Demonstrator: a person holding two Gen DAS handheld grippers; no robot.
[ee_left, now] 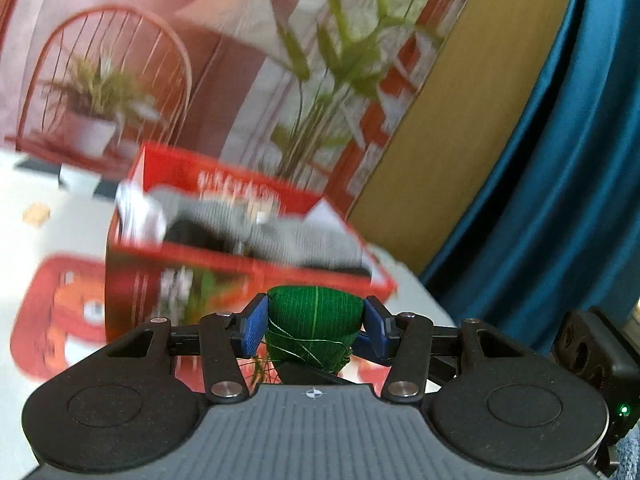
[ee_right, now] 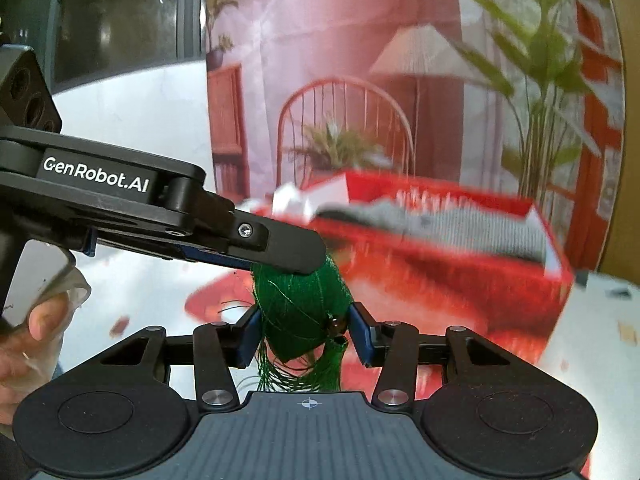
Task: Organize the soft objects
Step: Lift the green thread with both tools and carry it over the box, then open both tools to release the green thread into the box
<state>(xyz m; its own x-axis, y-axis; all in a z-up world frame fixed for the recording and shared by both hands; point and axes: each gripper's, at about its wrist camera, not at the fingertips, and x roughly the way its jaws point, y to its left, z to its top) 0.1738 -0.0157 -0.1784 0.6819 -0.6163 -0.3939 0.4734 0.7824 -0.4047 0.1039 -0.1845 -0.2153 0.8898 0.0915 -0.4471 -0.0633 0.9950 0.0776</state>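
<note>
The left claw [ee_left: 315, 326] is squeezing a soft green pouch [ee_left: 314, 320] between its two blue pads [ee_left: 253, 330], one on each side. The green pouch is wrapped with thin shiny thread, and loose strings hang down under it. In the right wrist view, the right claw [ee_right: 304, 334] has the same green pouch [ee_right: 298, 312] sitting between its blue pads [ee_right: 362, 336]. The pads look like they touch both sides of the pouch, so this claw seems to be gripping it too. The left claw [ee_right: 280, 250] comes in from the left of the right claw, and its black finger presses on the top of the pouch. A green tassel [ee_right: 296, 374] hangs from the pouch, close to the right claw's body. Just past both claws sits a red box [ee_left: 248, 248] with its top open. Gray cloth [ee_left: 276, 232] lies inside the box, and something white pokes up at its left end. The box looks blurry. It stands on a white table [ee_left: 36, 248]. Under the box is a flat red mat [ee_left: 56, 312]. Behind the box is a big picture wall [ee_left: 168, 60] showing a red chair, a lamp and green plants. To the right of the left claw hangs a blue curtain [ee_left: 560, 200].
</note>
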